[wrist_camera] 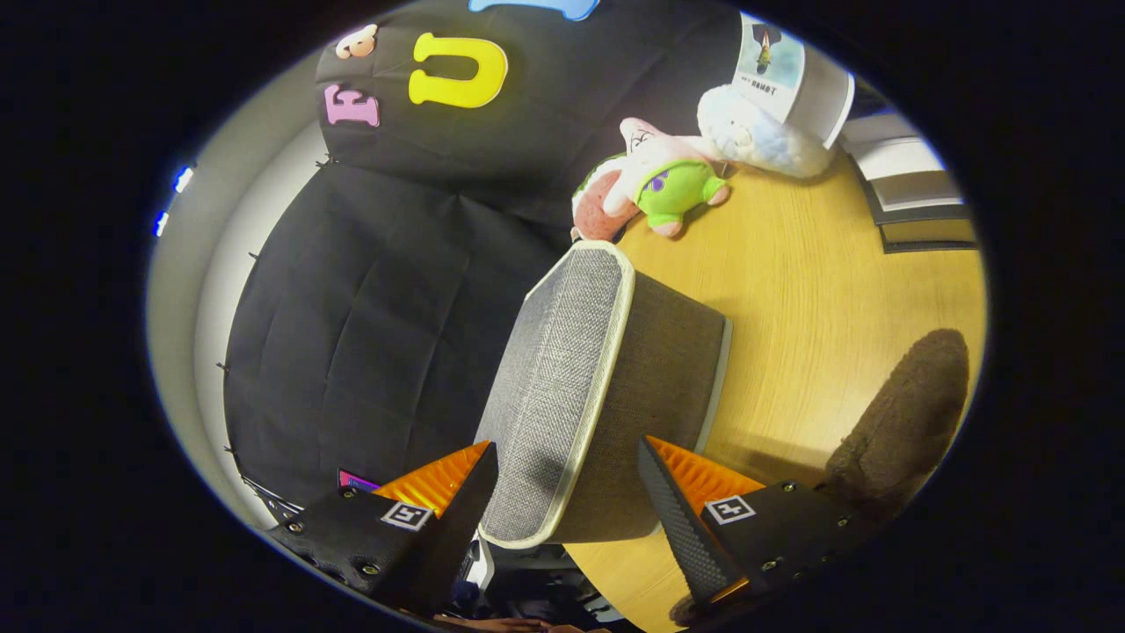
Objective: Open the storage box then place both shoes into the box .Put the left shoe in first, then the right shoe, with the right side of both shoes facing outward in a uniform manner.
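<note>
The storage box is grey woven fabric and stands on the wooden table. Its lid, edged with cream piping, lies closed on the box. My gripper is open and straddles the lid's near corner: the left finger lies along the lid's top face, and the right finger stands by the box's side wall. I cannot tell whether either finger touches the fabric. A brown fuzzy shoe lies on the table beyond the right finger, beside the box.
Past the box, a pink and green plush toy and a fluffy white toy sit against a white carton. A stack of books lies near the table's far edge. The black cloth wall hangs close behind the box.
</note>
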Tool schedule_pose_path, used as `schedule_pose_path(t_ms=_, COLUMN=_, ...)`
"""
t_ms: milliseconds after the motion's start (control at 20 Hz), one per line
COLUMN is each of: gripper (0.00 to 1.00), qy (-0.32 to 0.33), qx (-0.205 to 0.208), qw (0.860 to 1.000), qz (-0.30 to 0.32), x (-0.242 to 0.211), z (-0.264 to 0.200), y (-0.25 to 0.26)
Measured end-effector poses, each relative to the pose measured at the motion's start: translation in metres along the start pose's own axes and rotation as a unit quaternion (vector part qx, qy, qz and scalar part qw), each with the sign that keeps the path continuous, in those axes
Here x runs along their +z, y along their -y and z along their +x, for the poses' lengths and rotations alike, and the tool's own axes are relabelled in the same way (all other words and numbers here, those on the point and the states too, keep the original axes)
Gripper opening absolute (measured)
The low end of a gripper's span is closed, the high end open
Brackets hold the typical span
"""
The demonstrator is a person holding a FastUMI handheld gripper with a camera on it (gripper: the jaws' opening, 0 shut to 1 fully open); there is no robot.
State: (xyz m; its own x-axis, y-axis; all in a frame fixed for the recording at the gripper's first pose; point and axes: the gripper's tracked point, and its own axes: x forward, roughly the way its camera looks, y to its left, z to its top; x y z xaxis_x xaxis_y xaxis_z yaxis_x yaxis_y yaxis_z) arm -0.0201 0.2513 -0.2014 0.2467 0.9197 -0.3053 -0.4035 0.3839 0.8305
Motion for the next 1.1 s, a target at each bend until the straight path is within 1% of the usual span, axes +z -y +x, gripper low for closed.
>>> schedule_pose_path(t_ms=200, gripper=0.97, qy=-0.021, qx=0.011, qw=1.0, qz=0.008, x=-0.009, z=0.013, y=-0.002)
schedule_pose_path(t_ms=300, gripper=0.94, qy=-0.018, qx=0.02, qw=1.0, qz=0.011, x=-0.008, z=0.011, y=-0.008)
schedule_pose_path(t_ms=400, gripper=0.7, qy=-0.017, qx=0.027, qw=0.999, qz=0.022, x=-0.006, z=0.007, y=-0.015)
schedule_pose_path(t_ms=450, gripper=0.52, qy=-0.025, qx=0.031, qw=0.999, qz=0.021, x=-0.01, z=0.011, y=-0.015)
schedule_pose_path(t_ms=500, gripper=0.52, qy=-0.014, qx=0.037, qw=0.999, qz=0.026, x=-0.004, z=0.006, y=-0.017)
schedule_pose_path(t_ms=550, gripper=0.29, qy=0.001, qx=0.043, qw=0.998, qz=0.041, x=0.0, z=0.007, y=-0.02)
schedule_pose_path(t_ms=600, gripper=0.18, qy=0.003, qx=0.047, qw=0.998, qz=0.039, x=0.004, z=0.002, y=-0.023)
schedule_pose_path(t_ms=650, gripper=0.14, qy=-0.006, qx=0.05, qw=0.998, qz=0.032, x=-0.001, z=0.004, y=-0.026)
schedule_pose_path(t_ms=700, gripper=0.14, qy=0.007, qx=0.051, qw=0.998, qz=0.036, x=0.001, z=0.009, y=-0.028)
schedule_pose_path(t_ms=750, gripper=0.01, qy=0.005, qx=0.047, qw=0.998, qz=0.044, x=0.002, z=0.008, y=-0.03)
schedule_pose_path(t_ms=900, gripper=0.0, qy=-0.004, qx=0.031, qw=0.998, qz=0.061, x=0.006, z=0.001, y=-0.037)
schedule_pose_path(t_ms=1000, gripper=0.0, qy=-0.001, qx=0.009, qw=0.998, qz=0.056, x=0.006, z=0.002, y=-0.044)
schedule_pose_path(t_ms=1100, gripper=0.0, qy=0.009, qx=-0.003, qw=0.998, qz=0.054, x=0.013, z=0.001, y=-0.056)
